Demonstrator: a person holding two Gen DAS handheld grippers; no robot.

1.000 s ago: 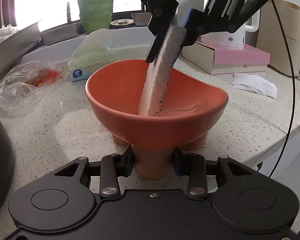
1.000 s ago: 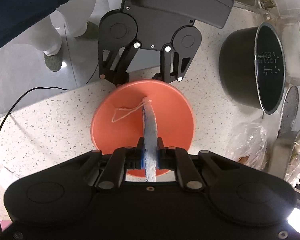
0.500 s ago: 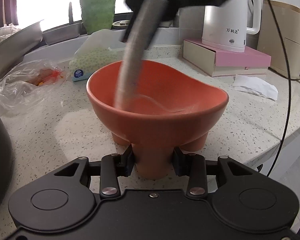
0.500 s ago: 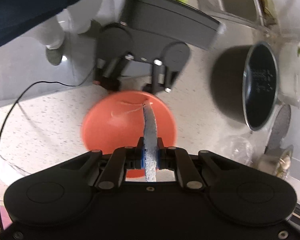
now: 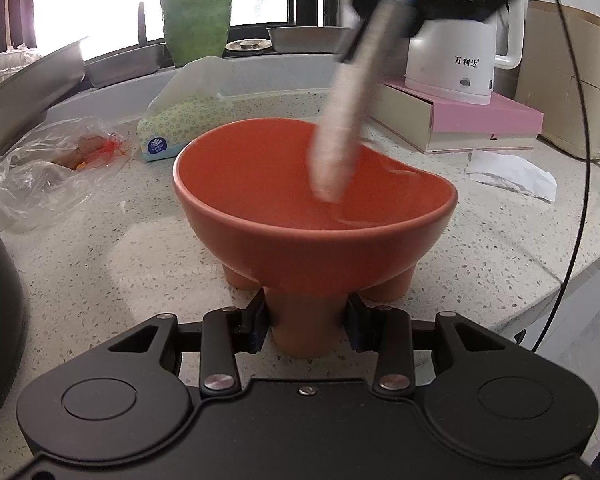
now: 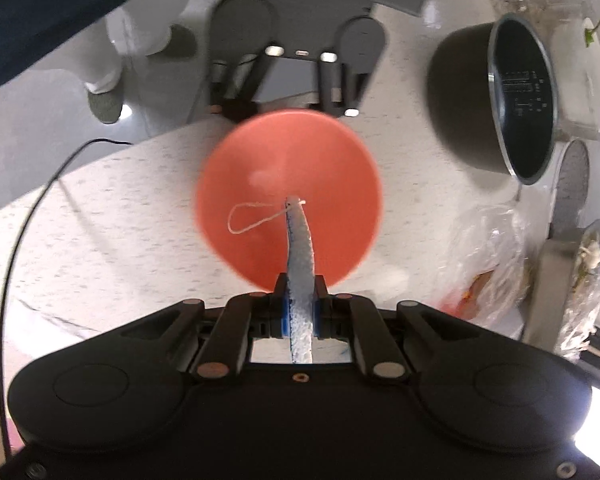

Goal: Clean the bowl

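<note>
The sponge strip (image 5: 342,120) is sweeping from the left wall of the orange bowl (image 5: 312,236) across to its right side, blurred mid-stroke, so scrubbing of the inside is probably still underway. Right gripper (image 6: 300,300) is angling steeply down over the bowl, jaws clenched on the strip. Left gripper (image 5: 306,320) is sitting low on the tabletop (image 5: 100,248), jaws grasping the bowl's near foot.

place: home kitchen | cues: speckled countertop (image 5: 100,264), electric kettle (image 5: 456,64), rice-cooker pot (image 6: 500,96)
</note>
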